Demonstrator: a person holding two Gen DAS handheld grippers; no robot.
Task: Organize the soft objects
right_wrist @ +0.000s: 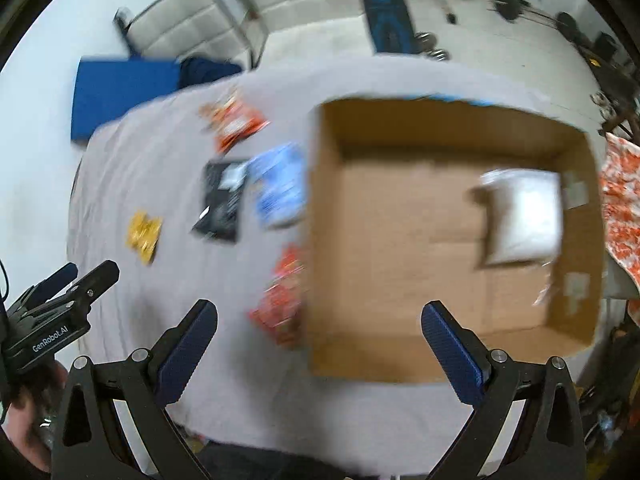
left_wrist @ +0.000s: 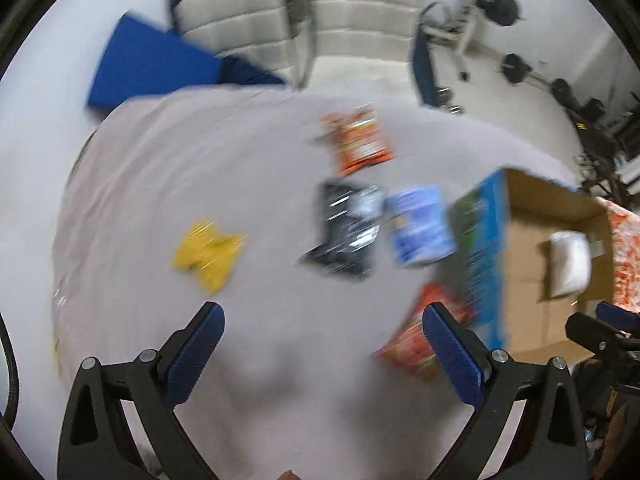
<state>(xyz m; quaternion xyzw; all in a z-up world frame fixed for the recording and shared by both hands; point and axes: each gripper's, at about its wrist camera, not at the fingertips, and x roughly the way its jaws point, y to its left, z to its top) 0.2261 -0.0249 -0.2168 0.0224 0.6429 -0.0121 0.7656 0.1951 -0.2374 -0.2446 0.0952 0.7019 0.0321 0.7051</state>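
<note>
Soft packets lie on a grey cloth-covered table [left_wrist: 160, 184]: a yellow one [left_wrist: 208, 254], a black one [left_wrist: 346, 230], a blue one [left_wrist: 420, 226], an orange one [left_wrist: 360, 140] and a red one [left_wrist: 424, 338] beside an open cardboard box [left_wrist: 560, 272]. A white packet [right_wrist: 522, 216] lies inside the box [right_wrist: 400, 264]. My left gripper [left_wrist: 322, 340] is open and empty above the table's near part. My right gripper [right_wrist: 320, 340] is open and empty above the box's near left corner. Both views are motion-blurred.
A blue mat [left_wrist: 148, 64] and white padded chairs [left_wrist: 360, 12] stand beyond the table. Gym weights [left_wrist: 516, 68] lie on the floor at the back right. An orange-patterned cloth [right_wrist: 622, 200] lies right of the box.
</note>
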